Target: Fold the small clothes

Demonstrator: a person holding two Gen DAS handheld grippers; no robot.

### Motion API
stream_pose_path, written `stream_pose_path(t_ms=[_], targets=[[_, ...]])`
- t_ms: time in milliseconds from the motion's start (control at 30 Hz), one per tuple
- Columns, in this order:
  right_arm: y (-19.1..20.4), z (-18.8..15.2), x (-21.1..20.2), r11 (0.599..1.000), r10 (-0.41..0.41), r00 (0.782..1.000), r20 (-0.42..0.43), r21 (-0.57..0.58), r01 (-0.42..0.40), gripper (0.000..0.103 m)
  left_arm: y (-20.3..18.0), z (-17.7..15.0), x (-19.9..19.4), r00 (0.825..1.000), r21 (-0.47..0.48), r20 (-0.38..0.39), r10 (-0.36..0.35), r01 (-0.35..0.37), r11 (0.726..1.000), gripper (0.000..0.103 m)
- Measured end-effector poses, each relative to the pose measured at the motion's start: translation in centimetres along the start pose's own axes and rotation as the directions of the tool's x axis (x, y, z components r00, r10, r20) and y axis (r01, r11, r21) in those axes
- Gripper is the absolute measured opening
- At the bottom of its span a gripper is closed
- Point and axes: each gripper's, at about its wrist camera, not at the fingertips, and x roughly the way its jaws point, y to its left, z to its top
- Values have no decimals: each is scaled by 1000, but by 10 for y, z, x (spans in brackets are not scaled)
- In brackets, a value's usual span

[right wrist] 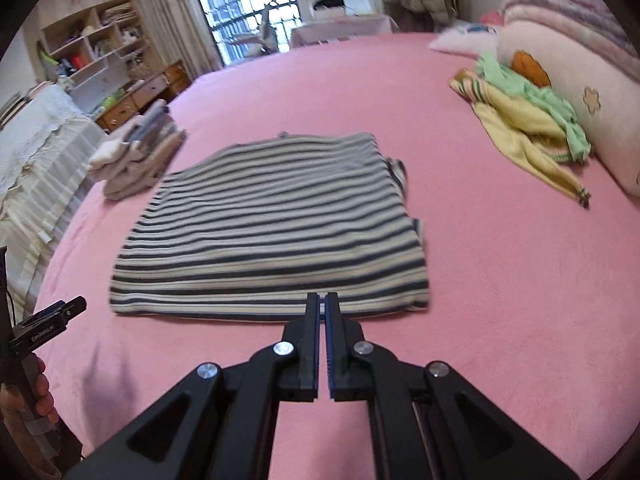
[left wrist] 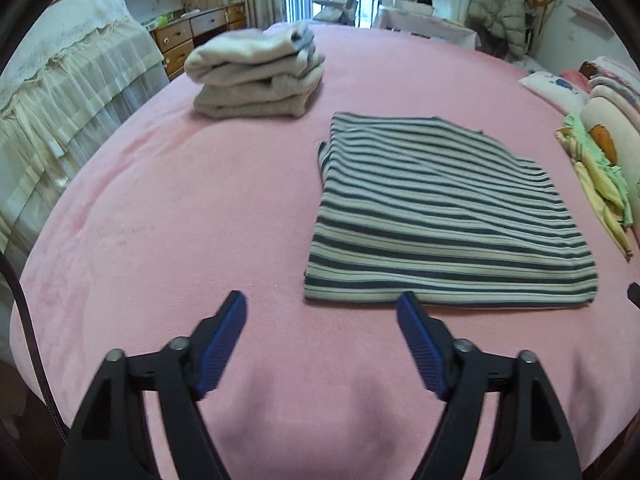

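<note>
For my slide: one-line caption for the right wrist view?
Shut right gripper at near edge of folded striped shirt on pink bed.

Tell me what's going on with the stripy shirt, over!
Left gripper open, empty, short of the shirt's near edge. Right gripper shut at that edge; grip on cloth unclear. Striped shirt lies partly folded on pink bed. Nothing in the way.

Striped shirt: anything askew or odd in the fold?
Mostly tidy, but the striped shirt has a sleeve bit poking out past its right edge, so the fold isn't clean. Unfolded yellow and green clothes lie heaped beside the pillow.
</note>
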Motion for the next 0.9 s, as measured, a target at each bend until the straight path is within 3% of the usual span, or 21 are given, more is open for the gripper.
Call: stream_pose_path(t_ms=[167,400,900], targets=[[29,0,-24,999,32,999,43,-41,-30,2,-2,1,-25,999,-8,27,-40,40,999,83],[62,-4,-24,994,54,997,46,-101,-49,2,-4,-5,-34,997,-20,49,-60,61,998,83],[107,-23,41,984,98,994,-50,-144,-104,2,15,-12,32,994,-134,-33,-103,97,986,83]])
